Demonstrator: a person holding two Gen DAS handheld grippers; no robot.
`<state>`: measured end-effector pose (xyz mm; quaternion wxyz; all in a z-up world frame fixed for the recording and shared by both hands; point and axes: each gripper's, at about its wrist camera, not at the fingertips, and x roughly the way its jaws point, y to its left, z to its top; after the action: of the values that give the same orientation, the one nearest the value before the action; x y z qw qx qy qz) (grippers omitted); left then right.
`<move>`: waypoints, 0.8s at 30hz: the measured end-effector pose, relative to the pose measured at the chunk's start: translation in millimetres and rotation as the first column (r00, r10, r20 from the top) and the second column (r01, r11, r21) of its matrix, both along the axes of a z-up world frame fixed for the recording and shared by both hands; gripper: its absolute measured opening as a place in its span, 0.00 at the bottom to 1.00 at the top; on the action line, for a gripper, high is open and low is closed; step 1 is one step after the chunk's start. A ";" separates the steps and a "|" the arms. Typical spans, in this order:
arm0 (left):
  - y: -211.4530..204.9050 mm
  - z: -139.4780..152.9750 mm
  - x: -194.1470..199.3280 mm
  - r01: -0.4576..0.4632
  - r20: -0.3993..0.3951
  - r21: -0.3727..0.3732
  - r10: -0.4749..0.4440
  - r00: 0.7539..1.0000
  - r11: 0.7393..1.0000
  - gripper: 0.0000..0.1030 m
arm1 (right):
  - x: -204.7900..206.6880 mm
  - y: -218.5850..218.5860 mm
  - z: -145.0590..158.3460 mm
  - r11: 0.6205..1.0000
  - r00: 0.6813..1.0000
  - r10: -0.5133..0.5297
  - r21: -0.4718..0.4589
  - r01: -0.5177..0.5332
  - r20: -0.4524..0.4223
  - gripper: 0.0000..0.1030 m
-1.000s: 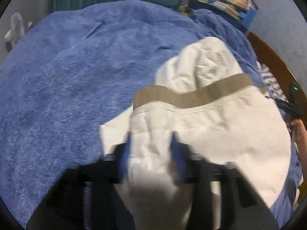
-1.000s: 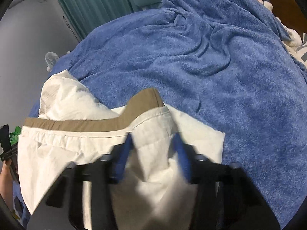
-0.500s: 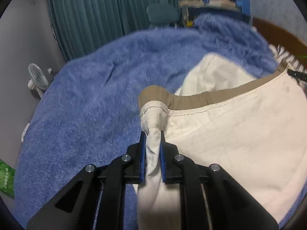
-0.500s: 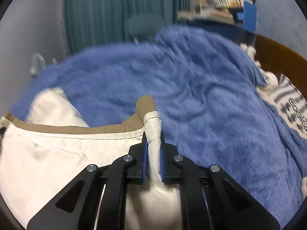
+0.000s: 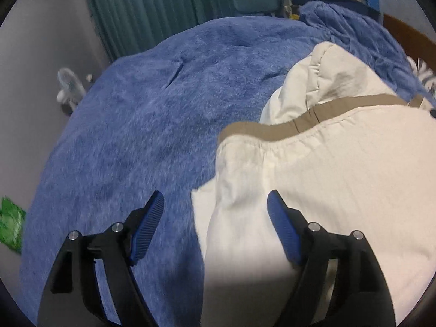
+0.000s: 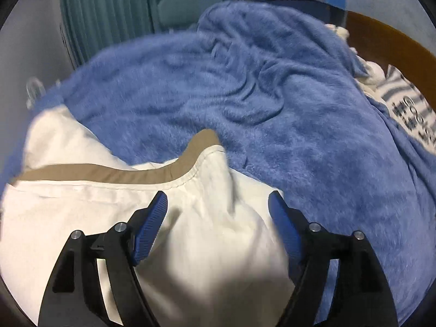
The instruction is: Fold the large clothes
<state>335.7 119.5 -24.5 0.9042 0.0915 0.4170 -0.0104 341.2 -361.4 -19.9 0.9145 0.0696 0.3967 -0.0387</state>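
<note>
A cream garment (image 5: pixel 327 179) with a tan band (image 5: pixel 272 129) along its folded edge lies on a blue fleece blanket (image 5: pixel 152 103). In the left wrist view my left gripper (image 5: pixel 215 200) is opening, its blue pads wide apart over the garment's left corner, and the cloth lies loose between them, not pinched. In the right wrist view the same garment (image 6: pixel 114 212) and tan band (image 6: pixel 109 174) fill the lower left. My right gripper (image 6: pixel 218 200) is opening too, jaws spread over the right corner, which has dropped free of the pads.
The blue blanket (image 6: pixel 299 114) covers the whole bed. Teal curtains (image 5: pixel 152 8) and a chair (image 5: pixel 253 0) stand beyond it, with shelves of books at the back right. A small fan (image 5: pixel 69 88) sits on the floor at left. A striped cloth (image 6: pixel 408 103) lies by the wooden headboard (image 6: pixel 389 43).
Both grippers were pinched shut on the garment's two front corners half a second ago. Both have since let go and spread wide, and the corners have fallen onto the folded garment.
</note>
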 end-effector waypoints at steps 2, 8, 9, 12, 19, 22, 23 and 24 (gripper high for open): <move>2.2 6.8 -19.4 0.007 0.018 -0.034 -0.006 1.000 0.999 0.72 | -30.0 -2.4 12.7 1.000 0.999 0.001 0.016 -0.002 0.038 0.71; -26.6 25.1 -101.7 0.132 0.087 -0.060 -0.127 0.988 0.989 0.84 | -124.4 22.8 34.4 0.994 0.988 0.113 -0.026 -0.110 0.109 0.81; -32.4 25.0 -115.3 0.154 0.080 -0.091 -0.147 0.986 0.984 0.86 | -134.3 29.4 32.8 0.990 0.985 0.141 -0.031 -0.138 0.102 0.82; -55.4 15.3 -143.6 0.188 0.047 -0.125 -0.184 0.982 0.974 0.88 | -170.2 59.7 21.0 0.969 0.967 0.243 -0.071 -0.238 0.075 0.82; -108.6 -17.5 -164.6 0.167 0.036 -0.089 -0.165 0.986 0.982 0.92 | -190.2 110.8 -4.6 0.928 0.934 0.356 -0.138 -0.347 0.041 0.82; -112.2 -22.0 -158.1 0.126 0.050 -0.117 -0.121 0.991 0.985 0.94 | -178.6 112.6 -17.7 0.940 0.943 0.331 -0.092 -0.328 0.023 0.82; -114.0 -23.9 -153.9 0.121 0.047 -0.121 -0.117 0.992 0.985 0.94 | -175.3 113.6 -19.4 0.943 0.945 0.326 -0.084 -0.323 0.025 0.83; -115.4 -24.2 -149.4 0.121 0.049 -0.121 -0.116 0.992 0.985 0.94 | -172.5 114.5 -19.9 0.943 0.945 0.325 -0.082 -0.322 0.029 0.86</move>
<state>186.4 4.1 -48.7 0.9144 0.0599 0.3906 -0.0880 168.7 -246.9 -39.8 0.9186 -0.0304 0.3816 0.0982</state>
